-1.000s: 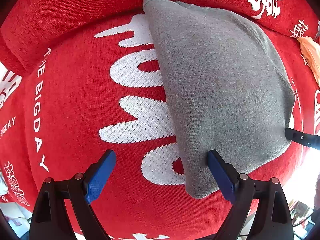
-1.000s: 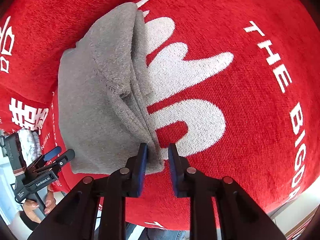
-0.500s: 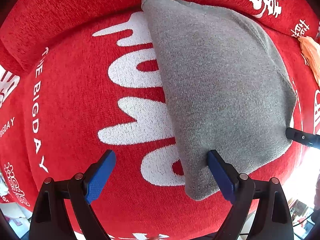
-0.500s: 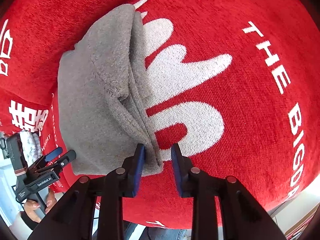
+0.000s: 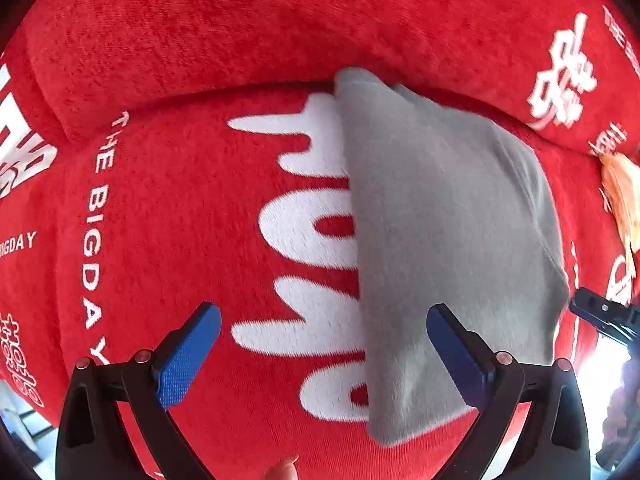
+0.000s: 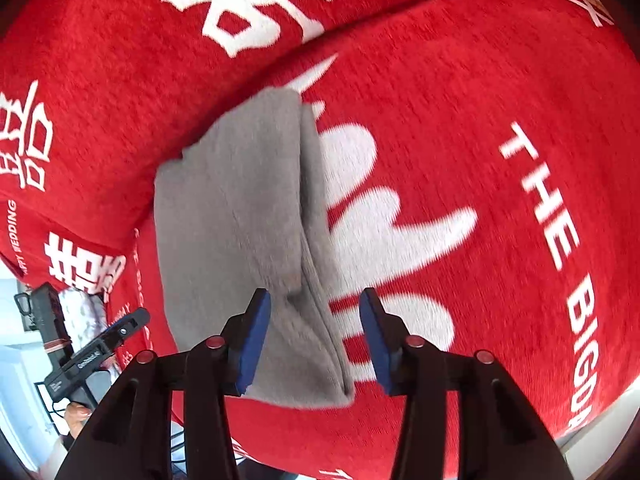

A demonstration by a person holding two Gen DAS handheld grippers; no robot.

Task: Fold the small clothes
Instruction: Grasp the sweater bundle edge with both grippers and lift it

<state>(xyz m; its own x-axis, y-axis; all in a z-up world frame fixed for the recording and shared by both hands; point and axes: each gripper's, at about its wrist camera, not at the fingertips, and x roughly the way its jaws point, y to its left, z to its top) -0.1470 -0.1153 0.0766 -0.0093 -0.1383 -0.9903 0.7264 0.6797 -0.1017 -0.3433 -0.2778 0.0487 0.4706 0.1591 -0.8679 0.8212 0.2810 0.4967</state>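
Note:
A folded grey fleece garment (image 5: 448,240) lies flat on a red sofa cover (image 5: 180,208) with white lettering. My left gripper (image 5: 324,350) is open wide above the garment's near left edge and holds nothing. In the right wrist view the garment (image 6: 236,216) shows its layered folded edge on the right side. My right gripper (image 6: 316,340) is open, its blue pads either side of the garment's near folded corner, not touching it. The right gripper's tip shows in the left wrist view (image 5: 600,314), and the left gripper shows in the right wrist view (image 6: 96,350).
The sofa's red back cushion (image 5: 280,24) rises behind the garment. An orange cloth (image 5: 620,196) lies at the far right of the seat. The sofa's front edge and the floor beyond show at the lower left of the right wrist view (image 6: 24,360).
My right gripper has opened, let go of the garment's folded corner and pulled back. My left gripper has also drawn back from the garment, staying open.

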